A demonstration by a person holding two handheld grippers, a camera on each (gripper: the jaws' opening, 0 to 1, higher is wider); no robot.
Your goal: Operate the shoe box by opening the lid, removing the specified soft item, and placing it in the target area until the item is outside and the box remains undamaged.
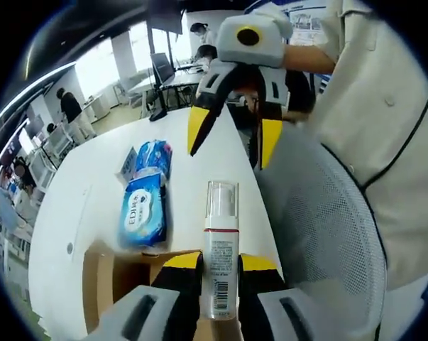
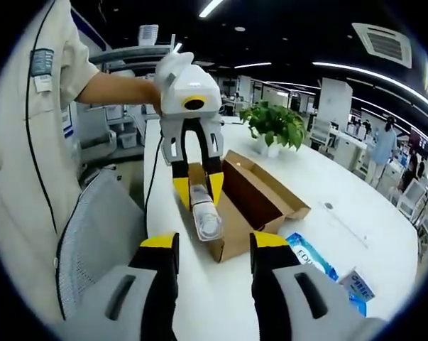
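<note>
We judge the task well along: in the right gripper view the shoe box (image 2: 253, 195) sits at centre frame on the white bench (image 2: 320, 177) with its flaps thrown open and no damage that we can make out. Our left tongs (image 1: 219, 266) are clamped on a clear-capped pump bottle (image 1: 220, 249), held up at lower centre of the left gripper view, above the box edge. Our right tongs (image 2: 212, 245) stand apart and hold nothing. A blue pack of wipes (image 1: 143, 209) lies on the bench at centre left of the left gripper view, already outside the box, with a smaller blue packet (image 1: 152, 156) just beyond it; whether that pack is the soft item, we cannot tell. A potted plant (image 2: 274, 126) stands beyond the box, and a mesh chair back (image 1: 327, 227) crowds the bench edge at right.
</note>
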